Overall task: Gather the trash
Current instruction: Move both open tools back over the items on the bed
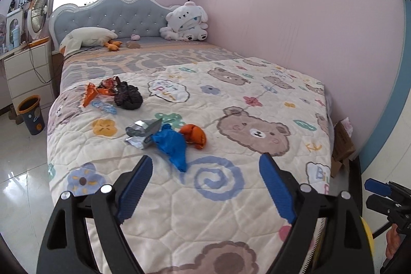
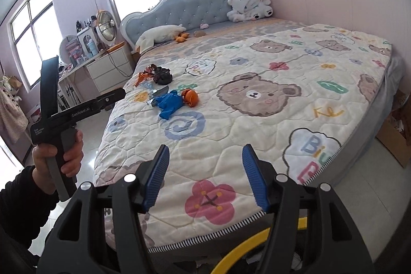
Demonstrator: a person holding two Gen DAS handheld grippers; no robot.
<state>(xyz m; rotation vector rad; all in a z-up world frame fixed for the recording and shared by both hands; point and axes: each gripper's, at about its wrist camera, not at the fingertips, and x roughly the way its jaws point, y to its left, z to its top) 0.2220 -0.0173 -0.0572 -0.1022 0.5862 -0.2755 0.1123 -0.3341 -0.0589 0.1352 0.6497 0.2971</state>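
Both grippers hang over the foot of the bed with nothing between their blue pads: the left gripper [image 1: 205, 186] is spread wide, the right gripper [image 2: 205, 176] is parted less far, and a hand [image 2: 57, 158] in a dark sleeve grips the left tool's handle.

Just beyond the left gripper the trash lies on the quilt [image 1: 231, 209] in 2 clusters. The near one is a blue crumpled wrapper [image 1: 170, 145] touching a silver foil packet [image 1: 142, 131] and an orange crumpled piece [image 1: 194, 135]. Farther up, toward the bed's left edge, sit a black crumpled bag [image 1: 128, 95], an orange-and-dark snack wrapper [image 1: 99, 90] and a small pale-blue wrapper [image 1: 105, 106].

On the tiled floor beside the bed stands a dark waste bin [image 1: 30, 114] with an orange rim (its inside looks dark; I cannot tell its contents). A yellow-rimmed thing [image 2: 246, 245] shows under the right gripper.

Around this: pink walls, a tufted grey-blue headboard [image 1: 120, 14], a white plush toy [image 1: 186, 22], a goose-shaped pillow [image 1: 84, 39], white drawers [image 1: 28, 73] carrying a fan [image 1: 38, 12], and cardboard boxes [image 1: 343, 143] wedged between bed and wall.
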